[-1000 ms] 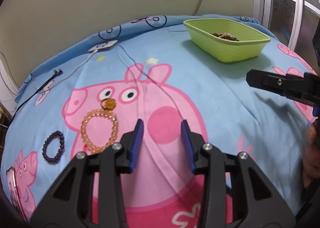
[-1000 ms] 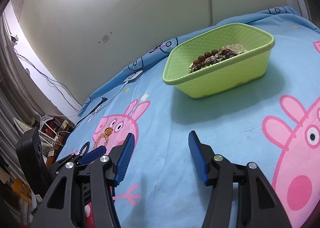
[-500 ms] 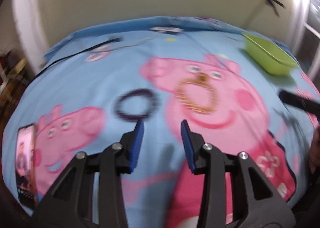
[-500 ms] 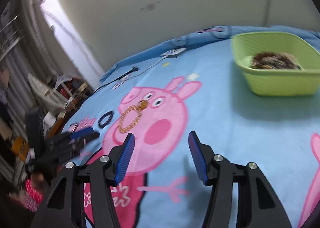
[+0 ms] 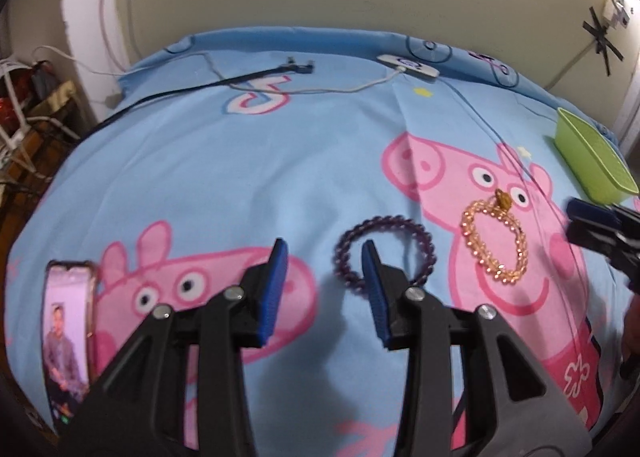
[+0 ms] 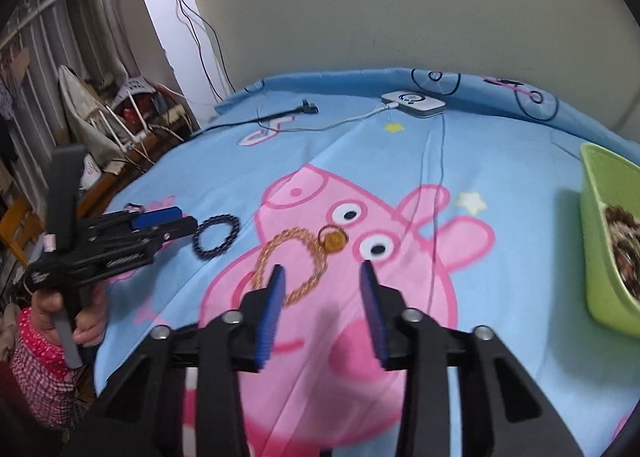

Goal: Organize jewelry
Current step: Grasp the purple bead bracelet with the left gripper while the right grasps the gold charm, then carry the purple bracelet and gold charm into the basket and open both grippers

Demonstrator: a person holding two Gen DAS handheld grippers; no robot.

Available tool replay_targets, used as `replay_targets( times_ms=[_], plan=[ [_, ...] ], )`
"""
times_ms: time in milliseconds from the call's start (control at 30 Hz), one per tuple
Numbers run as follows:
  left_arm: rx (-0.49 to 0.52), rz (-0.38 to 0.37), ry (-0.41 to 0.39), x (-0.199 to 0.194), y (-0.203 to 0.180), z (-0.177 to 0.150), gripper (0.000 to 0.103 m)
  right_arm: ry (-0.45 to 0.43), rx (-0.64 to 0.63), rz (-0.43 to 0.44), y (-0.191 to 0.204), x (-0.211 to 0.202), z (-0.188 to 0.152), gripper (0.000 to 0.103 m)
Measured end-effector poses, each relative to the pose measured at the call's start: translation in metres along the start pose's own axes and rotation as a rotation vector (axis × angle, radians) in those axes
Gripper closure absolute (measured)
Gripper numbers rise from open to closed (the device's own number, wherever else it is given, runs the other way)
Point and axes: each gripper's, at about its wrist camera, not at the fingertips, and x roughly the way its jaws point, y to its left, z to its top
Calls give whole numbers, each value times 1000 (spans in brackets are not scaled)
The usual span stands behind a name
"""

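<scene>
A dark purple bead bracelet (image 5: 384,253) lies on the blue cartoon-pig sheet, just ahead and right of my open, empty left gripper (image 5: 324,253); its right finger overlaps the bracelet's near edge. An amber bead bracelet with a brown pendant (image 5: 494,241) lies to its right. In the right wrist view the amber bracelet (image 6: 298,261) sits just ahead of my open, empty right gripper (image 6: 322,277), and the purple bracelet (image 6: 218,237) lies by the left gripper (image 6: 176,223). A green basket (image 6: 604,241) with jewelry inside stands at the right; it also shows in the left wrist view (image 5: 588,155).
A phone (image 5: 68,333) lies at the sheet's near left edge. A white charger box (image 6: 412,103) with cable and a black cable (image 6: 280,115) lie at the far side near the wall. Clutter and chairs (image 6: 112,117) stand left of the bed.
Both grippers swung left, away from the green basket. The left gripper now faces the purple bracelet, and the right gripper now faces the amber bracelet. Both stayed open.
</scene>
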Motion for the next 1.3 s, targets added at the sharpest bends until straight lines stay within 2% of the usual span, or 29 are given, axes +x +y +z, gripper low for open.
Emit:
replay_targets(
  times_ms=[167,233,267,300,367,433,533,767,900,1100,1300],
  plan=[
    [56,-8,38,19,-7,3,67,43,22,-9,-6,29,14,91],
    [58,-13,20,21,-7,2,67,50,19,-15,-5,37,17,91],
    [62,-23,14,21,-7,2,77,58,13,-21,-5,44,19,91],
    [68,-34,7,20,-8,1,93,67,9,-33,-5,49,20,91],
    [72,-33,-4,19,-8,0,96,70,22,-30,-8,57,22,91],
    [56,-53,-12,16,-6,-1,96,76,21,-7,-9,60,26,103],
    [10,-126,-15,7,-3,-1,97,69,37,18,-10,56,26,103],
    [-21,-285,-68,-33,-20,10,97,-53,133,116,-24,5,19,103],
    [10,-364,-105,-56,-44,28,97,-99,172,123,-39,-22,9,103],
    [94,-465,-122,-69,-99,64,97,-214,244,68,-82,-78,-2,103],
    [205,-551,-124,-59,-189,106,96,-352,340,-47,-146,-143,-12,103]
  ],
)
